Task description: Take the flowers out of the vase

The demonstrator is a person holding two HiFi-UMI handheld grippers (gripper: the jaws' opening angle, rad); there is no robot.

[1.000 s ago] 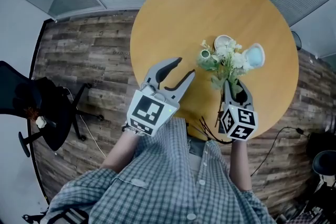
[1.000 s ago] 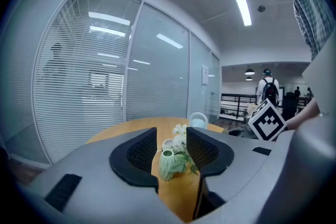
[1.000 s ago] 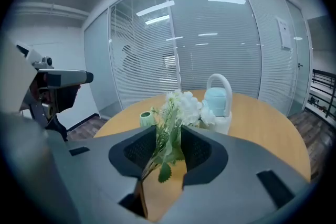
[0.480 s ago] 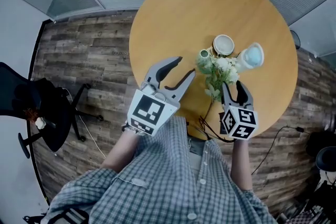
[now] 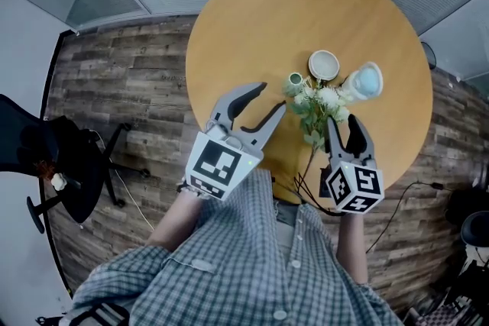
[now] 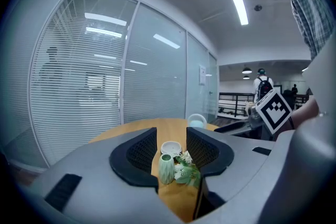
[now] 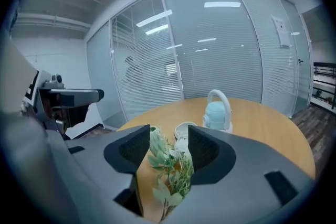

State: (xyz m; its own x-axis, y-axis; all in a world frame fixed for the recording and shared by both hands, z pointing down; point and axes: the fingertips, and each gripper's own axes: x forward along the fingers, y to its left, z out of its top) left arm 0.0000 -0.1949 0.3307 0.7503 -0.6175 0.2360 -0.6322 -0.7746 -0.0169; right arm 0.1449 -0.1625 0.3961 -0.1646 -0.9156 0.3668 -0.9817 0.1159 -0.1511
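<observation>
A small green vase (image 5: 295, 79) stands empty on the round wooden table (image 5: 252, 19). The bunch of white flowers (image 5: 318, 104) with green leaves lies on the table just right of it, its thin stems running back past the near edge. Above the stems my right gripper (image 5: 343, 122) is open; in the right gripper view the flowers (image 7: 170, 165) show between its jaws, untouched by the pads. My left gripper (image 5: 269, 98) hovers open and empty left of the vase. The left gripper view frames the vase (image 6: 166, 168) and flowers (image 6: 187, 171) between that gripper's jaws.
A white bowl (image 5: 324, 65) sits behind the vase and a pale blue kettle-like jug (image 5: 367, 80) right of the bowl. Black cables (image 5: 302, 191) hang by the table's near edge. An office chair (image 5: 53, 156) stands on the wood floor at the left.
My right gripper has opened and let go of the flowers, which dropped from upright beside the vase onto the table. It then lifted and drew back a little. The left gripper has not moved.
</observation>
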